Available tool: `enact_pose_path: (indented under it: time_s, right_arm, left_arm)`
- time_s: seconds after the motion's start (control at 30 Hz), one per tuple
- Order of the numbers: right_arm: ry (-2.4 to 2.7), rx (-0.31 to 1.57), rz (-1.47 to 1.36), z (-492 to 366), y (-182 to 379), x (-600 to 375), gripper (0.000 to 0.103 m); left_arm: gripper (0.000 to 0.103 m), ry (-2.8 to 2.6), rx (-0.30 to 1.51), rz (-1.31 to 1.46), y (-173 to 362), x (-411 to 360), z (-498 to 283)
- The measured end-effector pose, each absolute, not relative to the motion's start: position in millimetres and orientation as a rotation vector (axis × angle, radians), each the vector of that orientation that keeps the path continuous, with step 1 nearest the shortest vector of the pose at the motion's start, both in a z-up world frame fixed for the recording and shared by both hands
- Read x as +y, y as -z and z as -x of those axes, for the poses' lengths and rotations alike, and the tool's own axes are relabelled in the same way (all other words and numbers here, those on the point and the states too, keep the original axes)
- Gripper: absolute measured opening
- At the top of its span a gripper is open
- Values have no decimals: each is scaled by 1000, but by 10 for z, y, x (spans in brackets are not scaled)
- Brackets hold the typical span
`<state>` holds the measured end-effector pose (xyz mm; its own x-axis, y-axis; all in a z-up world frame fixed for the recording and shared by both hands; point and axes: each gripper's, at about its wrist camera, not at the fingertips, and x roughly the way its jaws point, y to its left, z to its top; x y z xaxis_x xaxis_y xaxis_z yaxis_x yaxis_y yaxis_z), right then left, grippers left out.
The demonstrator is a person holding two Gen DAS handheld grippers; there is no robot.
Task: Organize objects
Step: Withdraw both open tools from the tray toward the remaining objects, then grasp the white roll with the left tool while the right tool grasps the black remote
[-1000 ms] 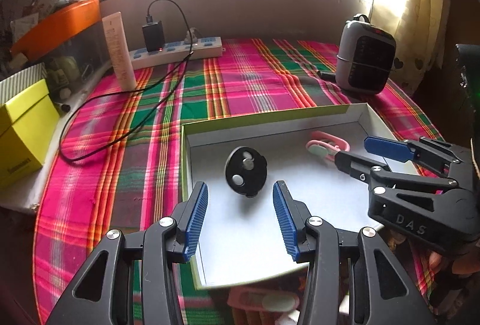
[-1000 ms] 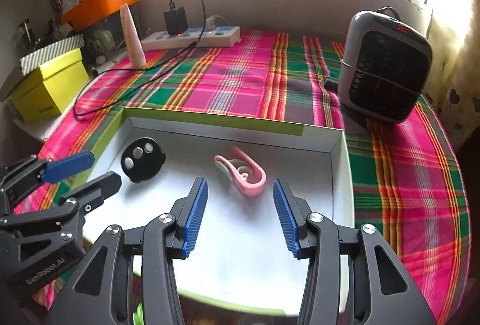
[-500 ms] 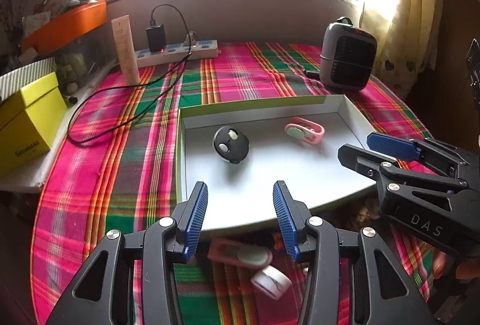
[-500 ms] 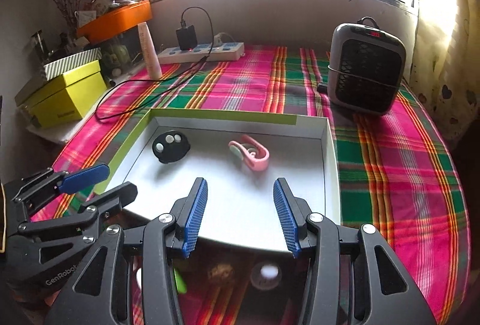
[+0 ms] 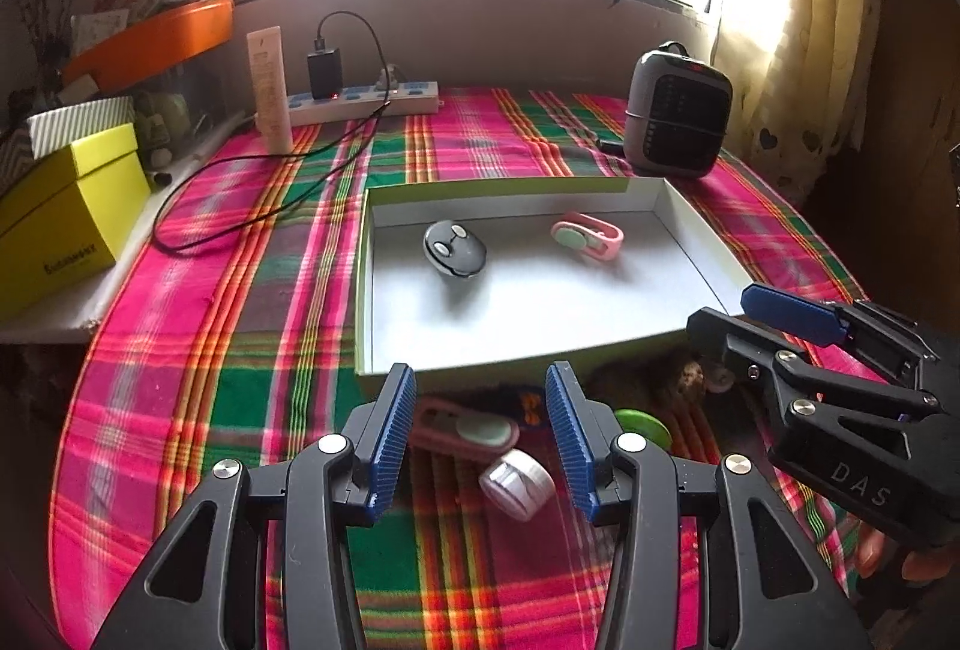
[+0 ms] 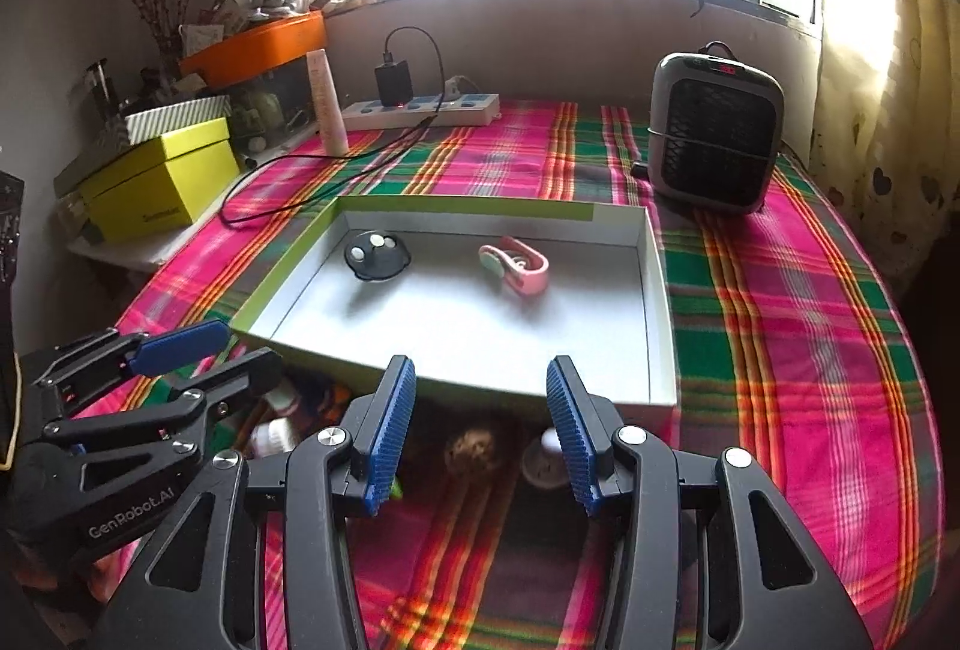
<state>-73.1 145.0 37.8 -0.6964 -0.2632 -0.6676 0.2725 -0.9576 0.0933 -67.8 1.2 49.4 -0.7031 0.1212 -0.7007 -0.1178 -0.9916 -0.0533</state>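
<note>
Plaid counter, white tray holding your black disc and pink clip; both your grippers, left and right, hang with jaws spread, empty.

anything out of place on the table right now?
Yes. Only the black round piece and one pink clip sit in the white box. A second pink clip, a white roll and a green disc lie loose on the cloth before it.

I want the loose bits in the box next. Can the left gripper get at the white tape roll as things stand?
Probably yes. The left gripper is open and empty, and the white tape roll lies on the cloth between its fingers, outside the box, nothing covering it.
</note>
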Motion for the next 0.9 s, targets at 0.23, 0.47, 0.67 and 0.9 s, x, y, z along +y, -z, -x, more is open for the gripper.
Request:
enact_pose_path:
  time_s: [0.23, 0.47, 0.67, 0.9]
  right_arm:
    - [2672, 39, -1004, 566, -375, 1478, 47]
    - [2674, 37, -1003, 444, -302, 1515, 47]
    - [2672, 43, -996, 336, -250, 1586, 47]
    - [2683, 34, -1030, 254, -124, 1759, 47]
  left_arm:
    - [44, -2808, 29, 1124, -460, 49, 525]
    - [44, -2785, 20, 1124, -407, 55, 422]
    - [44, -2748, -8, 1139, -320, 25, 372]
    - [51, -2719, -20, 1161, -207, 2, 344]
